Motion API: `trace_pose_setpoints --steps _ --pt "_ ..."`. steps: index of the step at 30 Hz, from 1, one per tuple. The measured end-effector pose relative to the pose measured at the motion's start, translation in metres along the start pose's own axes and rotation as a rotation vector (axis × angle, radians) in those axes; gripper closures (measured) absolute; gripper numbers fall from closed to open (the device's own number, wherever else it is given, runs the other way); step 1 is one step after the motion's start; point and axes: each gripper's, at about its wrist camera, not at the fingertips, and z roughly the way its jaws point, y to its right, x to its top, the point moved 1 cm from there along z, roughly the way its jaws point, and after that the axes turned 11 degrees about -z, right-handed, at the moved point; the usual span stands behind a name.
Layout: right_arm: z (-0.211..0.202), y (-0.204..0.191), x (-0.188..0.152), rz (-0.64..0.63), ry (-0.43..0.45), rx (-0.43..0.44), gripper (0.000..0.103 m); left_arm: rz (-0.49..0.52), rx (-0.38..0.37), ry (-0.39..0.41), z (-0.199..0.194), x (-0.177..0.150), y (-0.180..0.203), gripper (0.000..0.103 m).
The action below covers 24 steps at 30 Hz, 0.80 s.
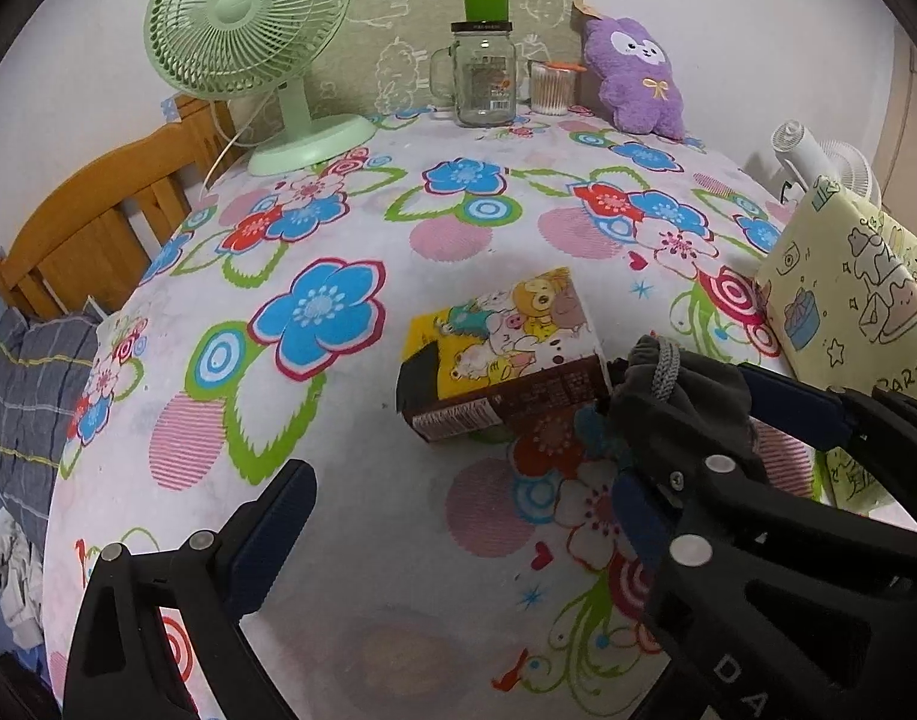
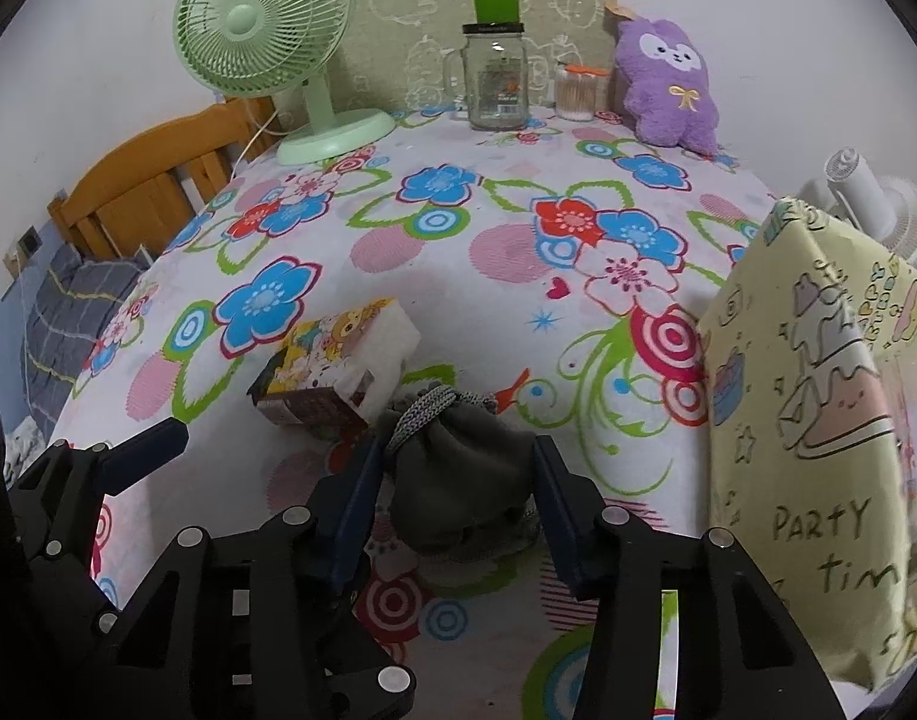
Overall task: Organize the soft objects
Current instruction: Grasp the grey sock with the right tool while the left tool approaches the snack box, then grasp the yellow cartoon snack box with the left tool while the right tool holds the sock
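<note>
A grey drawstring pouch lies on the flowered tablecloth near the front edge. My right gripper is shut on it, one blue pad against each side. In the left wrist view the pouch shows at the right, with one of the right gripper's fingers beside it. A cartoon-printed tissue pack lies just behind and left of the pouch, touching it. My left gripper hangs open over bare cloth, nothing between its fingers. A purple plush toy leans against the back wall.
A yellow "Party time" gift bag stands close on the right. At the back are a green desk fan, a glass mug jar and a cotton-swab tub. A wooden chair back is at left, a white fan behind the bag.
</note>
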Motion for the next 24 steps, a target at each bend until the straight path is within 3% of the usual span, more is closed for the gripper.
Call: trace_pose_setpoints --steps 11,24 --pt "-0.010 0.019 0.012 0.033 0.037 -0.037 0.052 0.002 0.001 0.016 0.005 0.020 0.015 0.003" --pt "0.008 0.025 0.018 0.056 0.011 -0.047 0.053 -0.030 0.008 -0.027 0.029 0.026 0.012 0.003"
